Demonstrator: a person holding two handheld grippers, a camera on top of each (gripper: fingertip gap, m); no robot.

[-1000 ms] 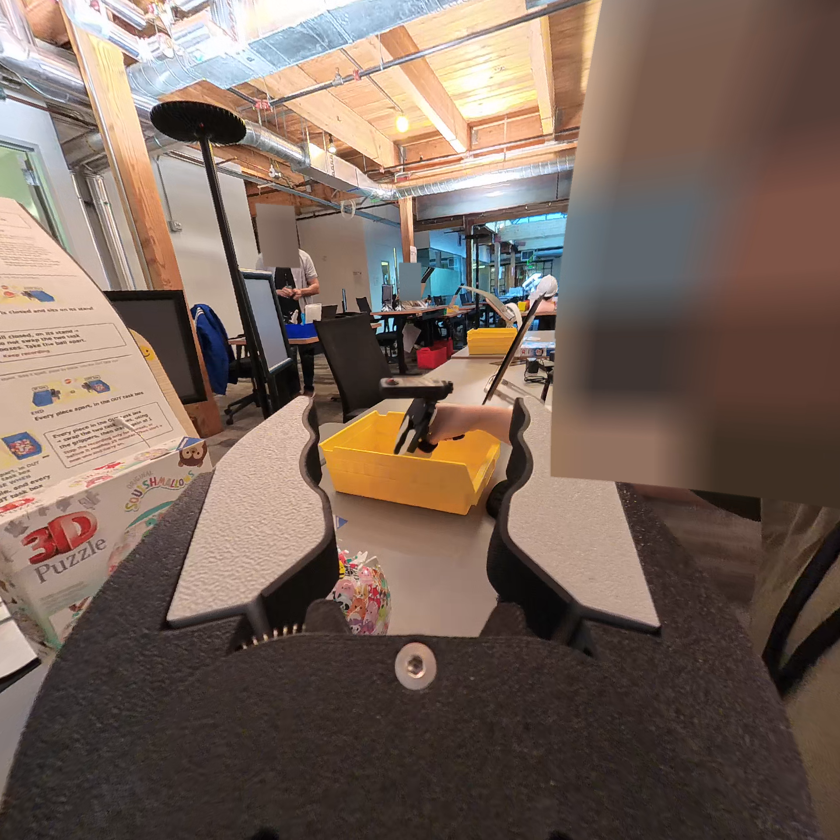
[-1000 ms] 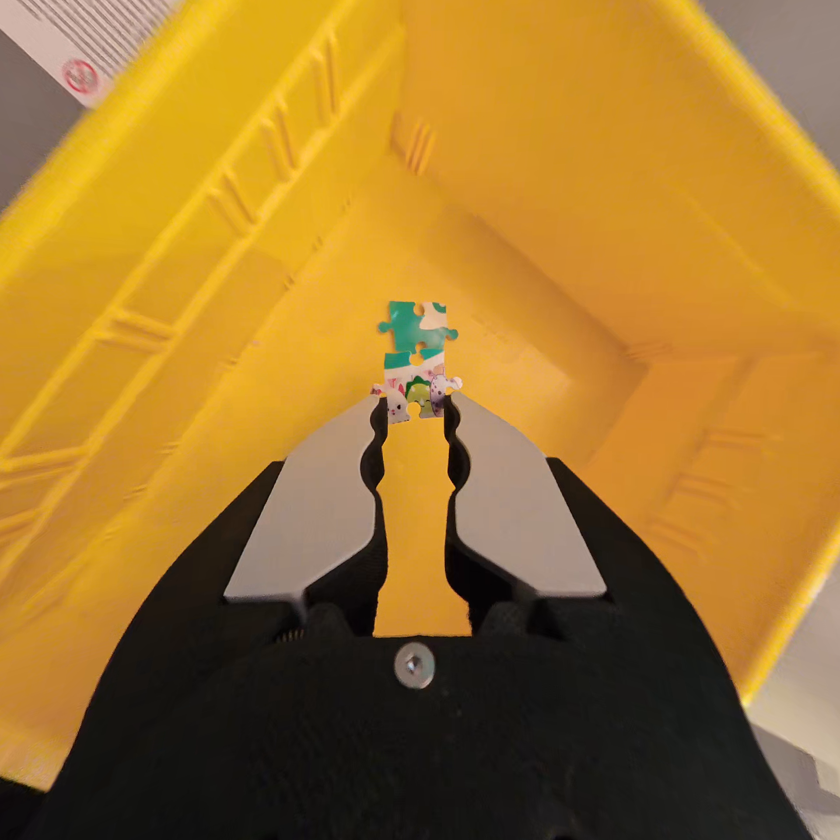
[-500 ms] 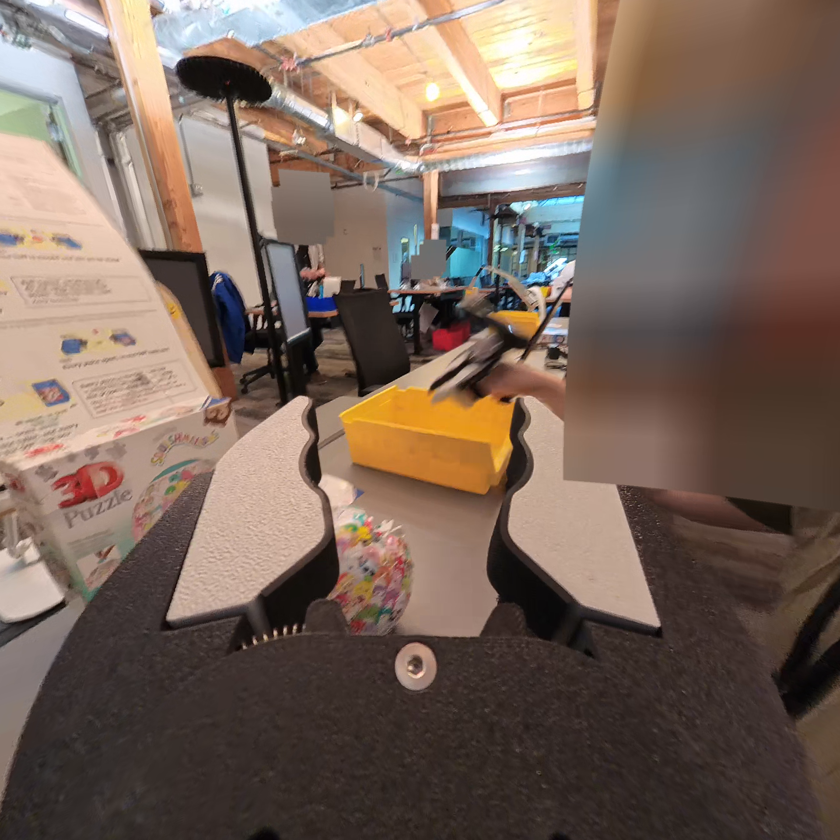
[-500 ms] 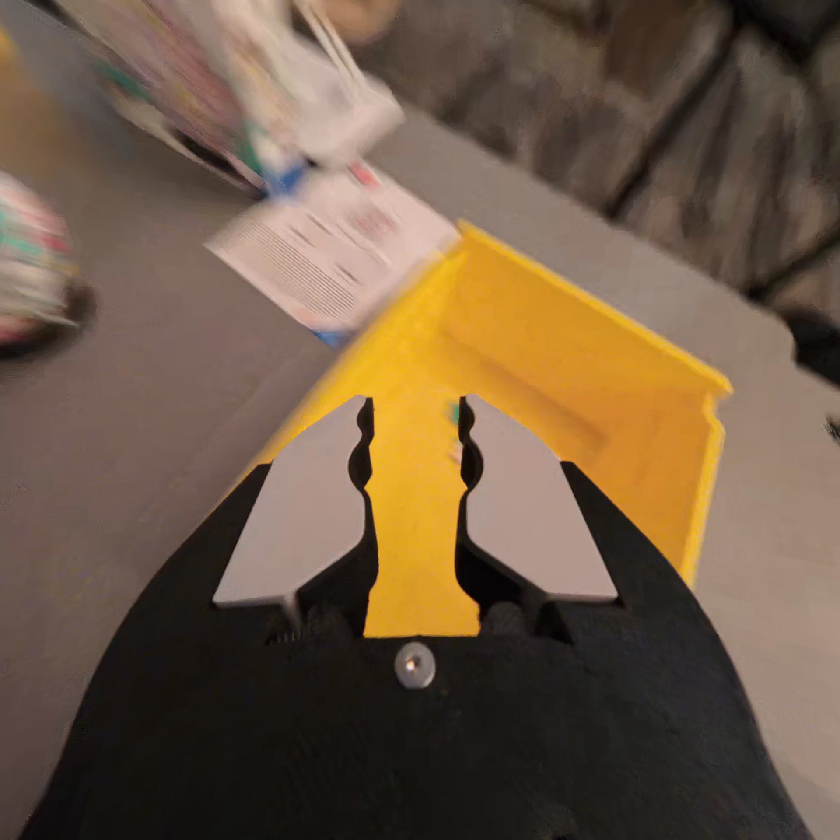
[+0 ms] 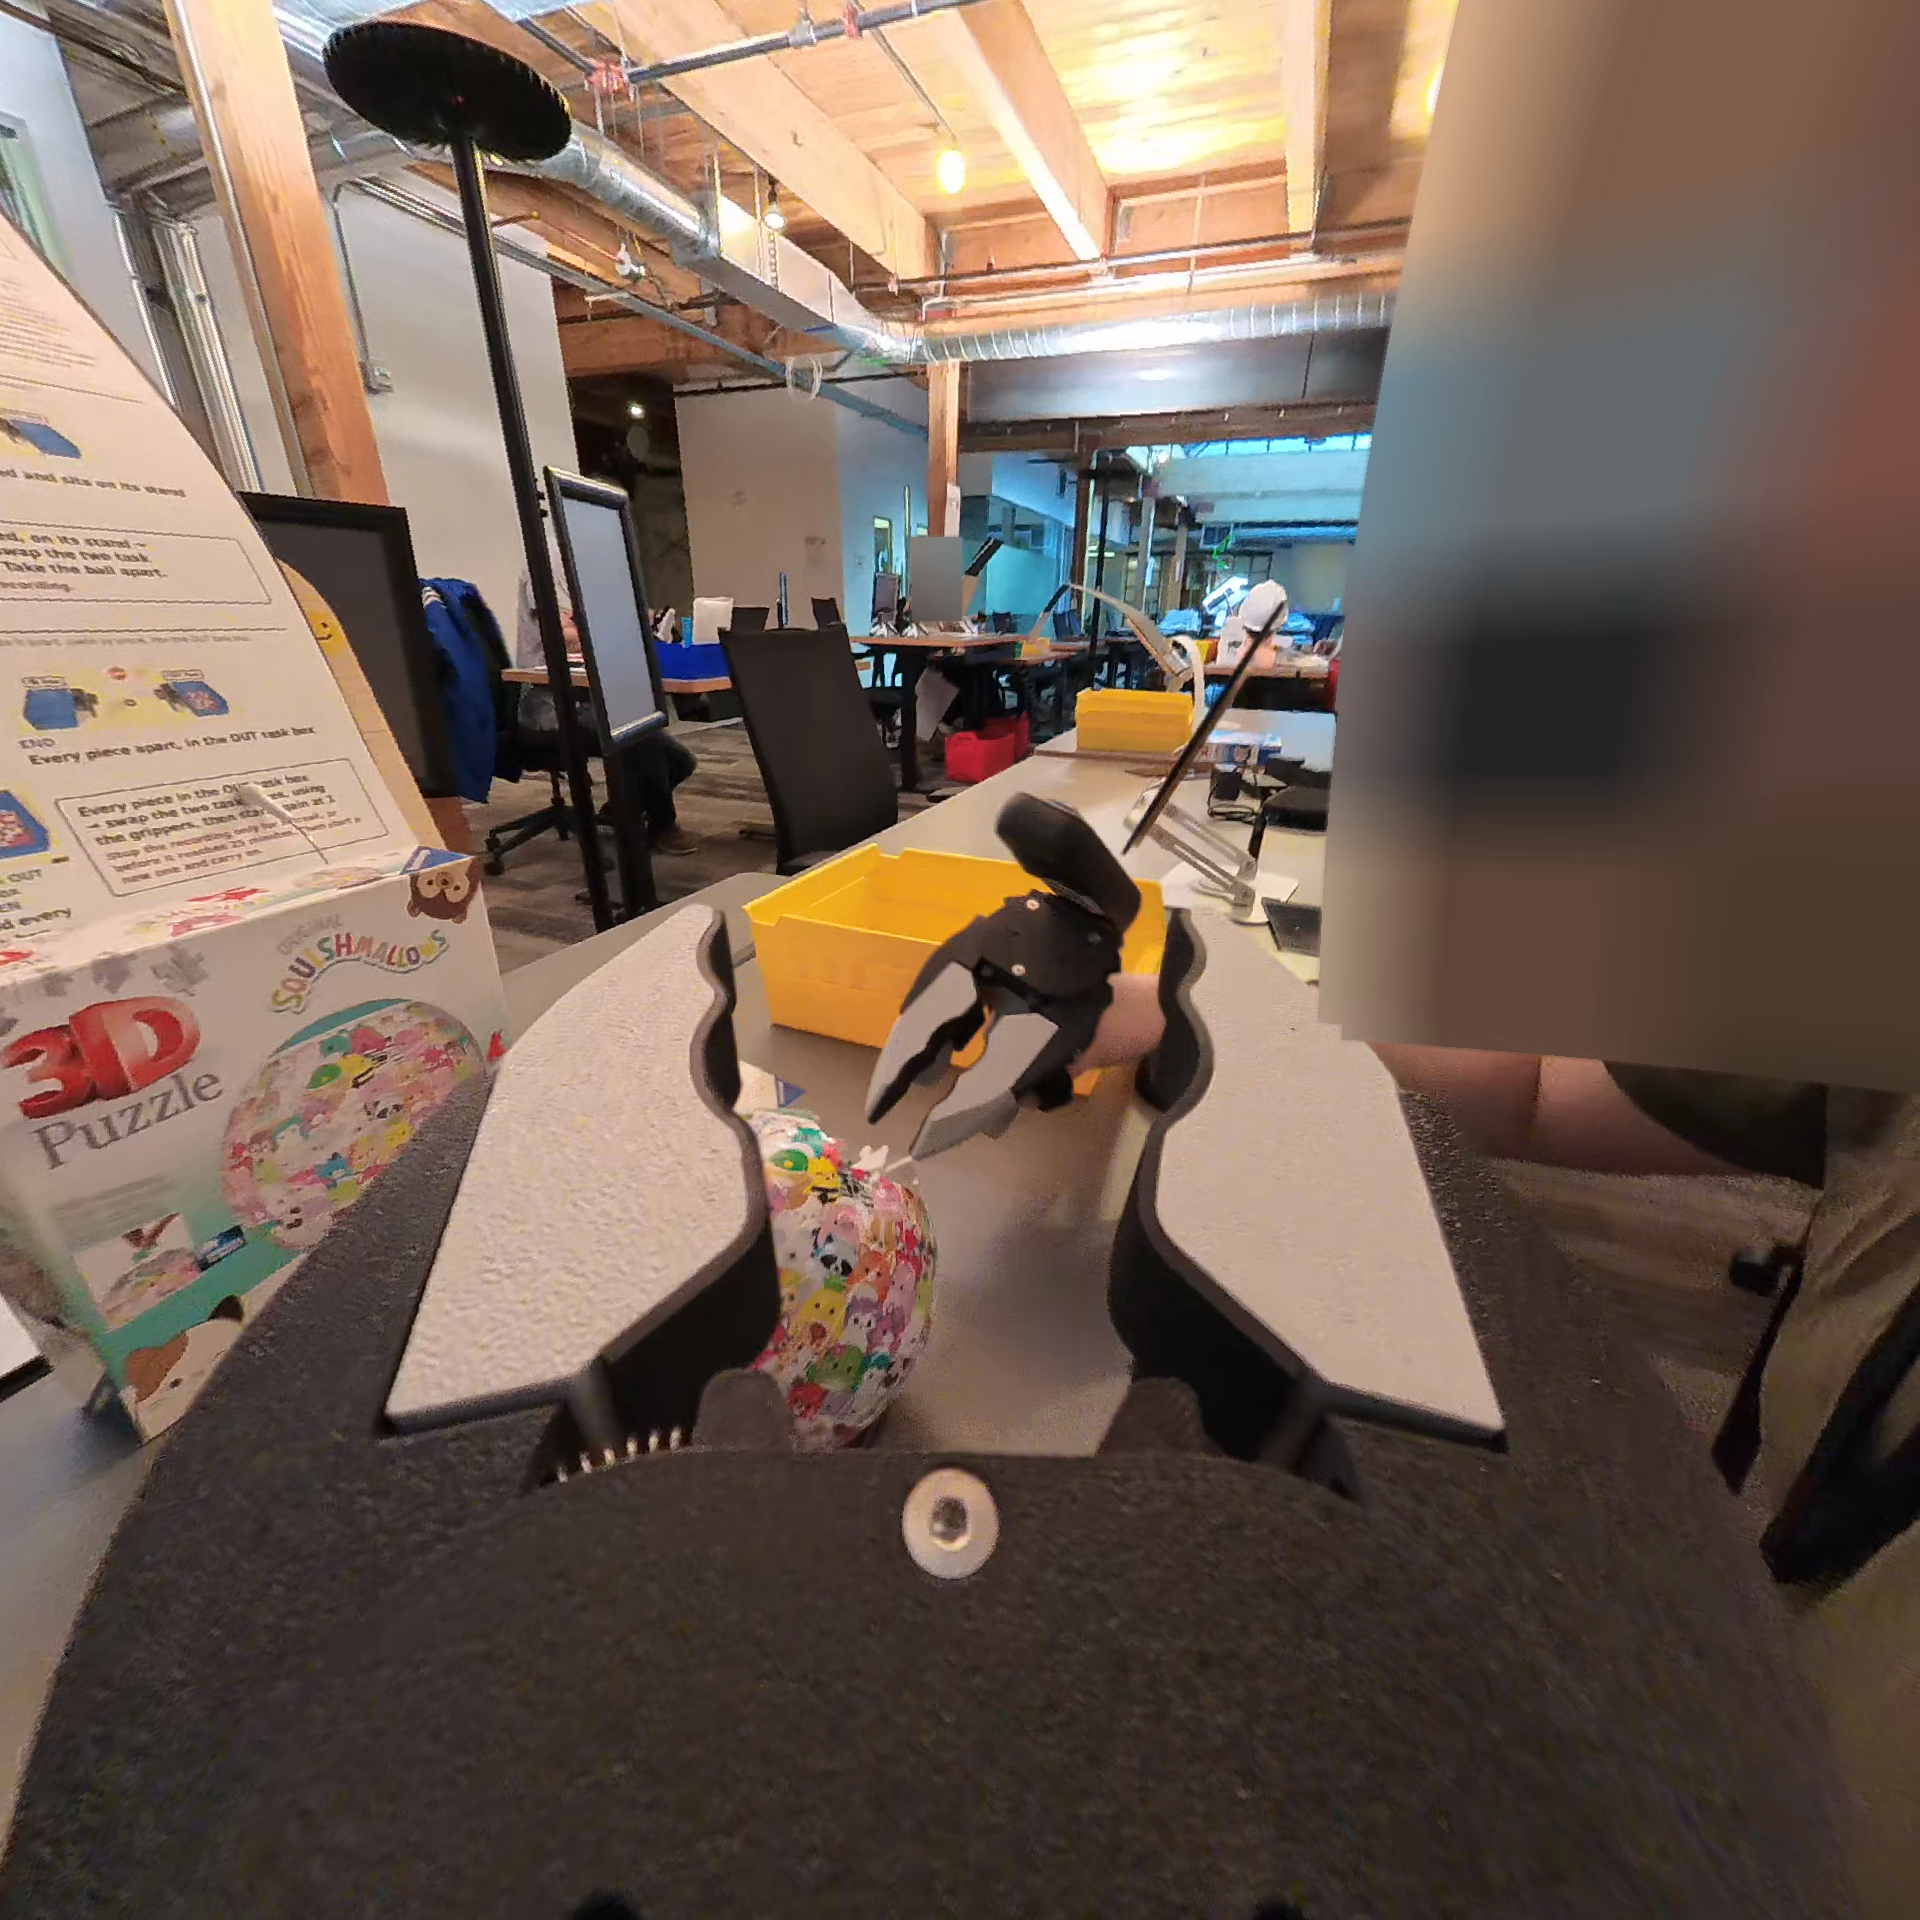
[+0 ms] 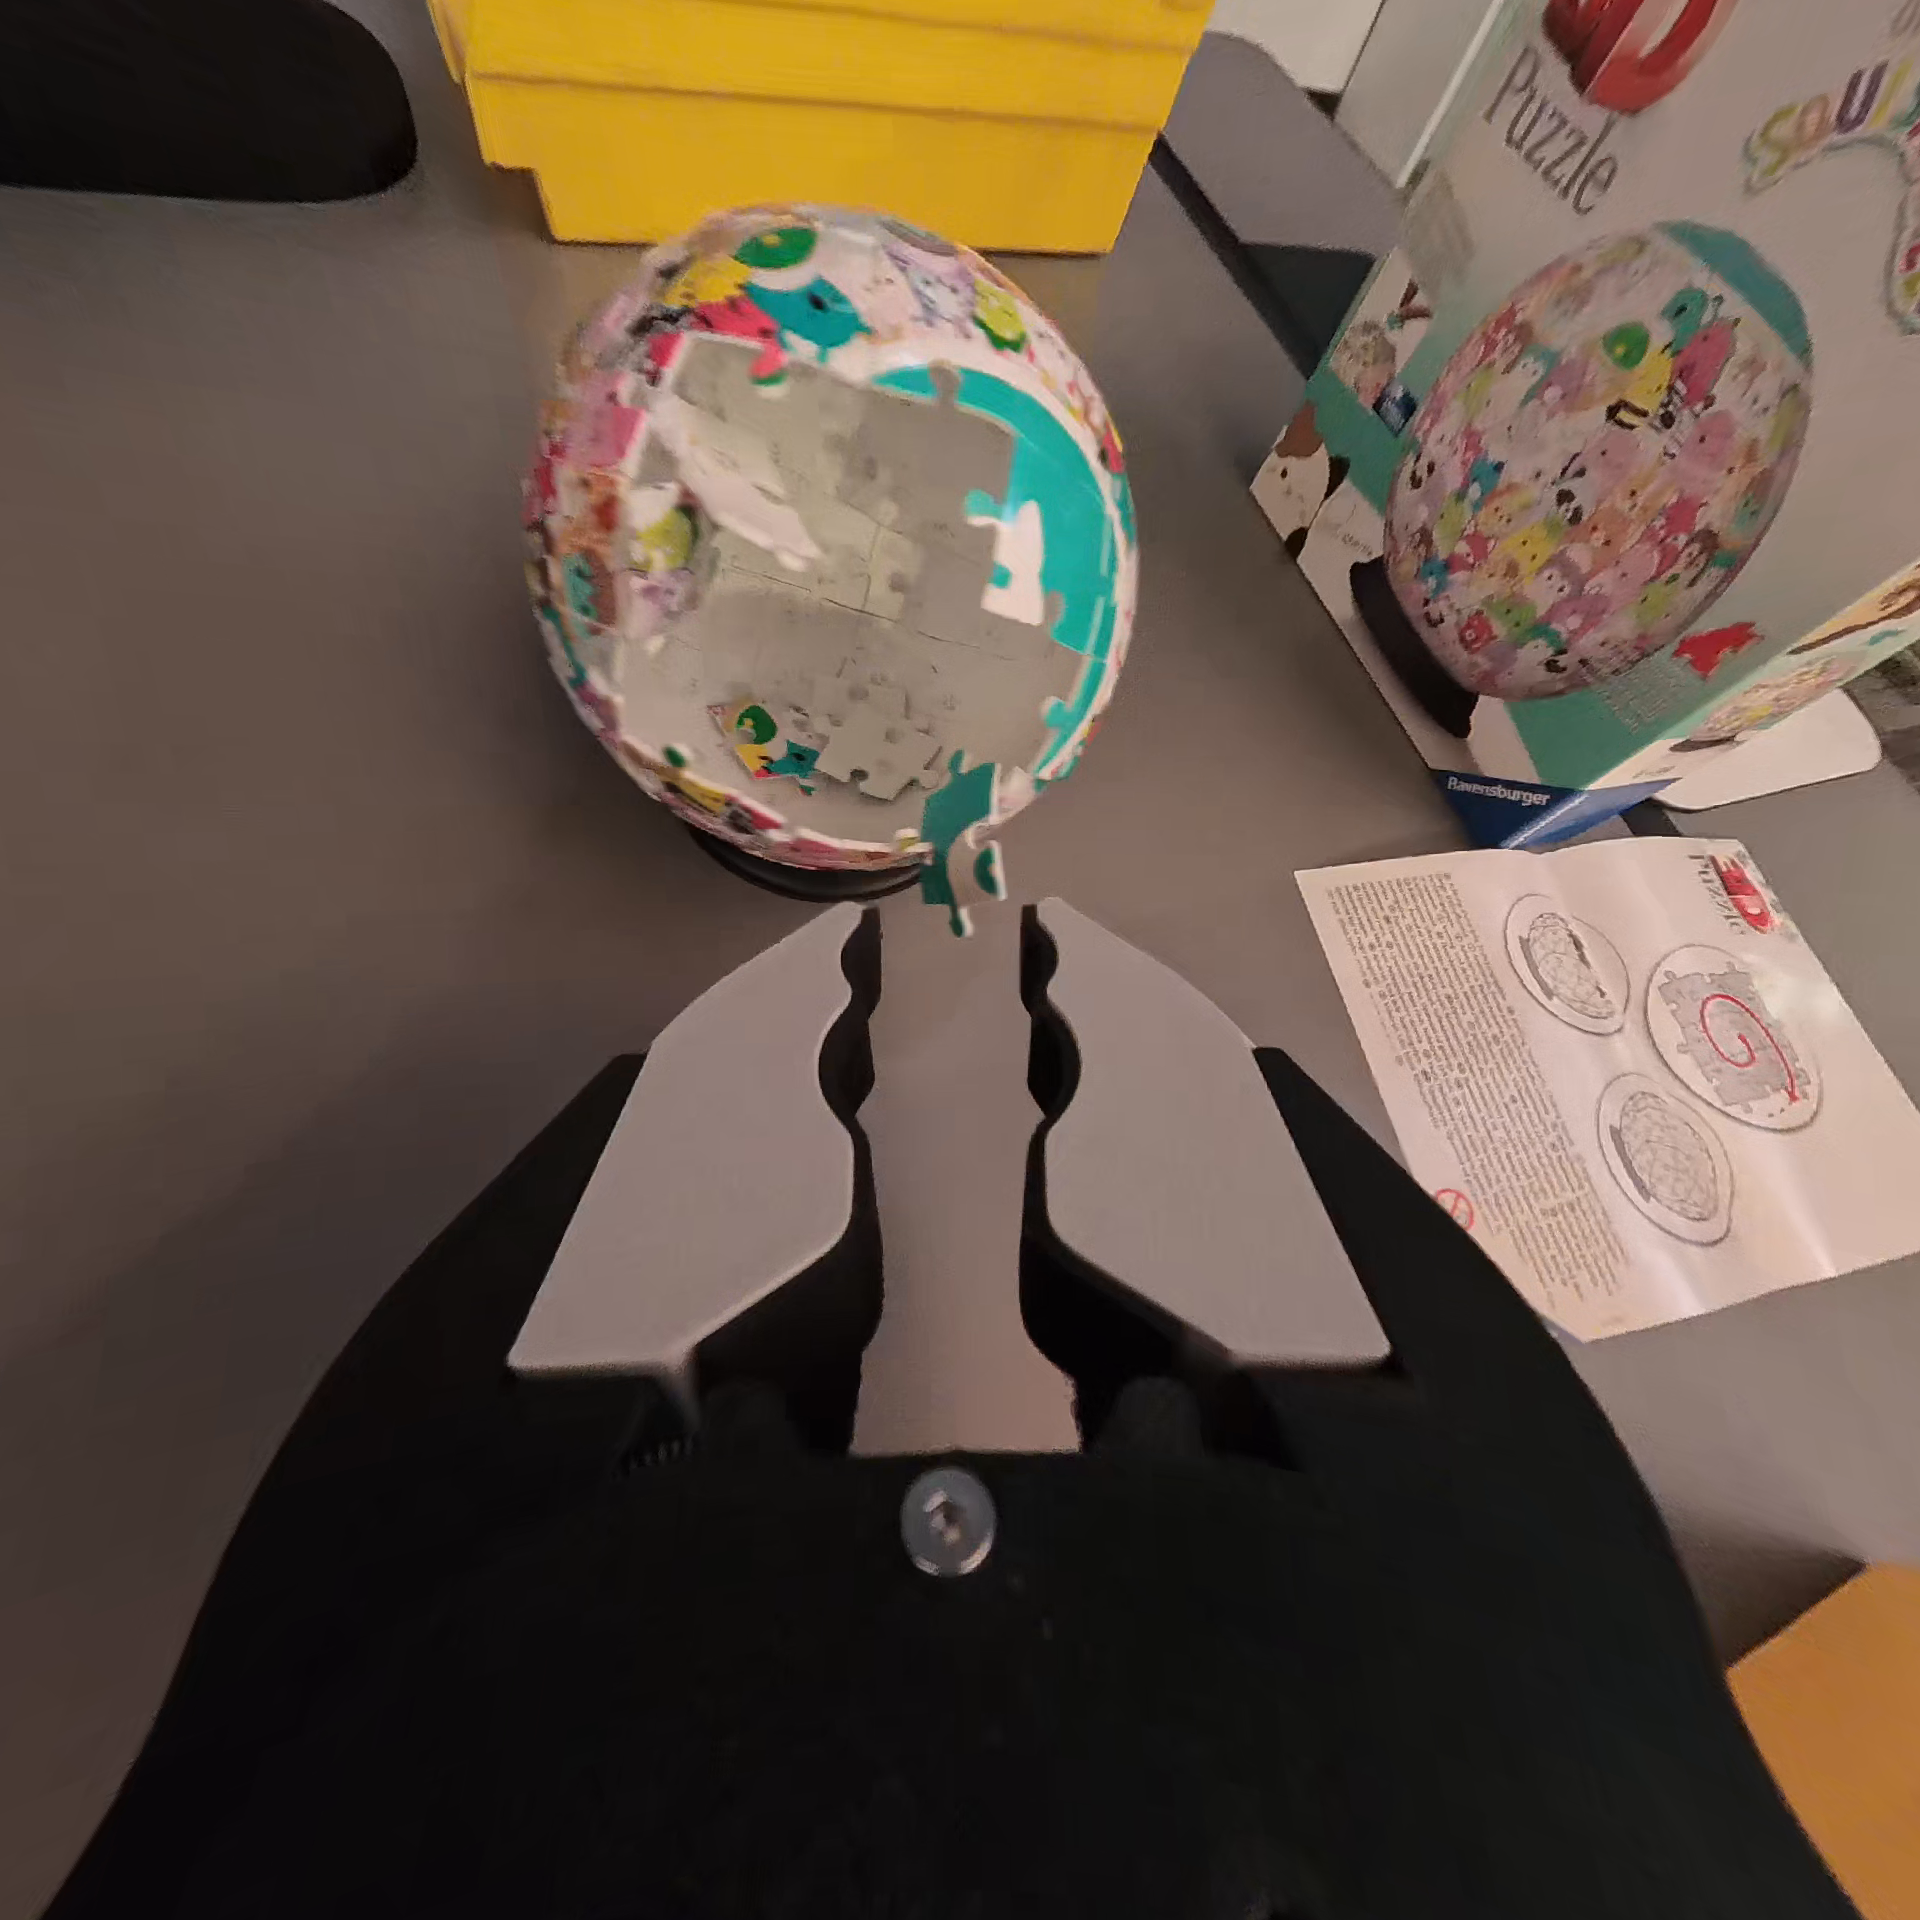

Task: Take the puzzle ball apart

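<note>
The puzzle ball (image 6: pixel 831 540) stands on a black stand (image 6: pixel 821 883) on the grey table. It has a large hole in its top with loose pieces inside. A teal piece (image 6: pixel 961 862) sticks out from the hole's rim. My right gripper (image 6: pixel 951 914) is open with a narrow gap. Its fingertips sit just short of that teal piece and do not touch it. In the left wrist view the right gripper (image 5: pixel 909 1127) points down at the ball (image 5: pixel 847 1299). My left gripper (image 5: pixel 948 935) is wide open and empty, with the ball beside its left finger (image 5: pixel 623 1143).
A yellow bin (image 6: pixel 810 135) stands just behind the ball, also in the left wrist view (image 5: pixel 831 966). The puzzle box (image 6: pixel 1621 468) and a paper leaflet (image 6: pixel 1621 1070) lie to the right. A person sits close at the right of the left wrist view. My right fingertips sit around 25 centimetres from my left ones.
A second ago my right gripper held joined puzzle pieces inside the yellow bin. It opened, left the bin and now sits empty at the ball. My left gripper tilted down toward the ball.
</note>
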